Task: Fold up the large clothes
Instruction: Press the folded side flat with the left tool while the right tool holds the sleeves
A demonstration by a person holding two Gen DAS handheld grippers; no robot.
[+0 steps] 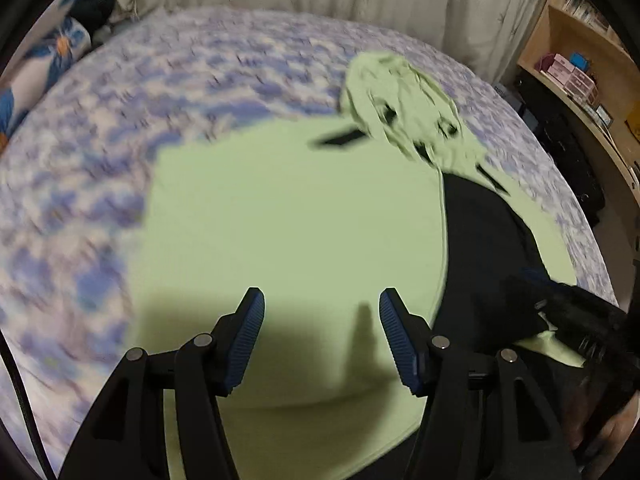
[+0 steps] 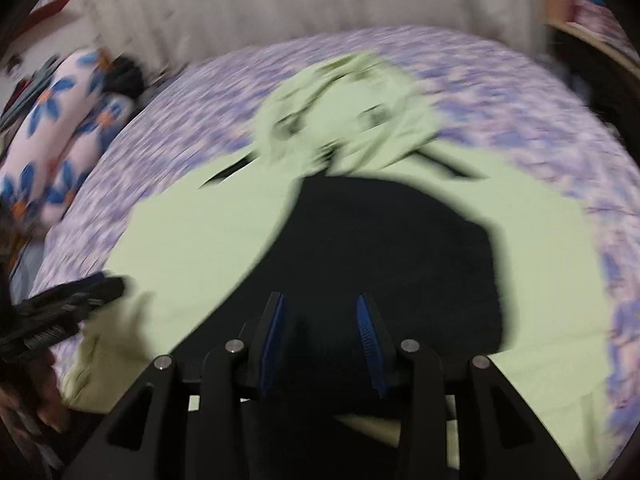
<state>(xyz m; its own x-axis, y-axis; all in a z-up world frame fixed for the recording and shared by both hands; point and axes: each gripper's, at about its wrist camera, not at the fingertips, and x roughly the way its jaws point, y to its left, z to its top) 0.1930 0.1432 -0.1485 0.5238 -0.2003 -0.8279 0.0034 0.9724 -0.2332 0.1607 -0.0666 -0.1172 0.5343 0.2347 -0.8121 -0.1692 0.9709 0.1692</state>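
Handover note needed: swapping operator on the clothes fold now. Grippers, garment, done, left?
Left gripper: open, nothing between the jaws, over the green panel.
Right gripper: open, empty, over the black panel.
Garment: green and black hooded top, spread on the floral bedsheet; hood bunched at the far end. One green side appears laid over the body; views are blurred, so not certain.
Left: regrip, fold the other side, then fold lengthwise and tuck the hood.
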